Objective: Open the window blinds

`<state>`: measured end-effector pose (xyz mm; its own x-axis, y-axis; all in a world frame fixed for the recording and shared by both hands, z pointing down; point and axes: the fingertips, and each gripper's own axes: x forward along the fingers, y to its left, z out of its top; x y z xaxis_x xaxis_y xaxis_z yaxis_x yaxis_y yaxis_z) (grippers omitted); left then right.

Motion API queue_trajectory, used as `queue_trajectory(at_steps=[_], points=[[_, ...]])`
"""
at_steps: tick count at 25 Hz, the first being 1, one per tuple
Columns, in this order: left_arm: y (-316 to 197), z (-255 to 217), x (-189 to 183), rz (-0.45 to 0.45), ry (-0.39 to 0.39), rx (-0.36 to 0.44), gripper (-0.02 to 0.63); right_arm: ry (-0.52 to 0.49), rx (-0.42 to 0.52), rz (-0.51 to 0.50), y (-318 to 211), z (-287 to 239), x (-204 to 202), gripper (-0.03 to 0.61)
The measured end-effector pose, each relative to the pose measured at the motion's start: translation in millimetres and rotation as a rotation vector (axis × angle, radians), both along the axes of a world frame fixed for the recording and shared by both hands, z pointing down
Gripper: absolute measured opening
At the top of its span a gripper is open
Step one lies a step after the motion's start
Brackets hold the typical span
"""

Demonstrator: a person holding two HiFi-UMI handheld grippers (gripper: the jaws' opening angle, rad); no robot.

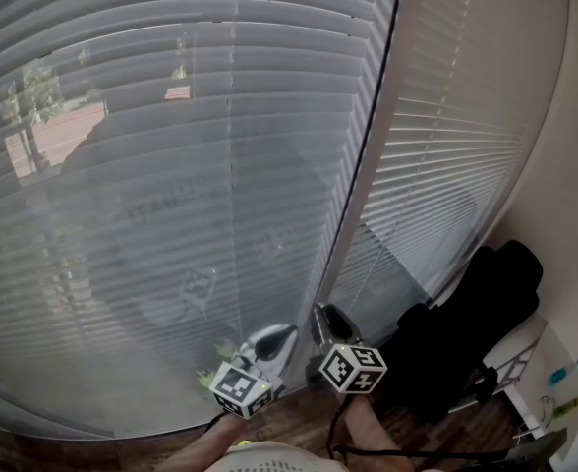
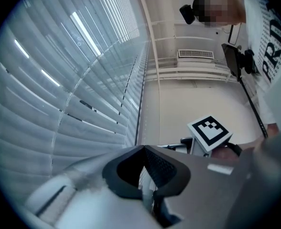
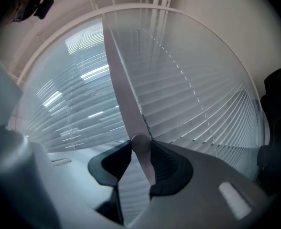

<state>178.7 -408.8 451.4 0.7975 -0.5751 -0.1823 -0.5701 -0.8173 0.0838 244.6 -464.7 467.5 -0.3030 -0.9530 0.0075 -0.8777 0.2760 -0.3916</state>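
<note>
The blinds (image 1: 171, 165) fill the upper left and centre of the head view in two panels. The outdoors shows through the slats of the left panel. The right panel (image 1: 446, 146) reads more closed. The wand (image 3: 124, 89) hangs by the seam between them and runs from the upper left of the right gripper view down to frame centre.

The right tongs (image 3: 140, 159) are closed on the wand, one pad pressing each side of it. The left tongs (image 2: 144, 175) are drawn to a narrow slit around a pale thin strip. I take this strip to be the wand's lower end, but I cannot confirm it from that view.

I judge the step in hand to be rotating the wand to tilt the slats. Procedure:

1. I roll the right tongs about the wand's own axis only, because a sideways load would bend it.
2. I hold grip pressure constant, since a smooth wand may slip in the pads.
3. I use the left tongs only to steady the lower end, loosely enough that it can turn.
4. I watch the slats in the head view and stop once they lie flat and daylight passes.
5. I regrip rather than over-rotate the wrist.
</note>
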Motion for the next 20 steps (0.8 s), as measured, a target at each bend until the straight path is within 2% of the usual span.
queue_trajectory(at_steps=[8,11,13,18,20], points=[[0,0,-2,0.002,0.0,0.004,-0.008,-0.015,0.0,0.013,-2,1,1,0.133],[1,0,-2,0.004,-0.001,0.004,-0.008,0.028,0.005,0.009,-1,1,1,0.135],[1,-3,-3,-0.002,-0.002,0.005,-0.008,0.127,0.015,0.003,0,0,1,0.137],[2,2,-1,0.005,0.0,0.008,-0.008,0.515,0.109,0.009,8,-8,-1,0.138],[1,0,-1,0.003,-0.001,0.009,-0.008,0.634,0.155,0.016,10,-16,-4,0.149]])
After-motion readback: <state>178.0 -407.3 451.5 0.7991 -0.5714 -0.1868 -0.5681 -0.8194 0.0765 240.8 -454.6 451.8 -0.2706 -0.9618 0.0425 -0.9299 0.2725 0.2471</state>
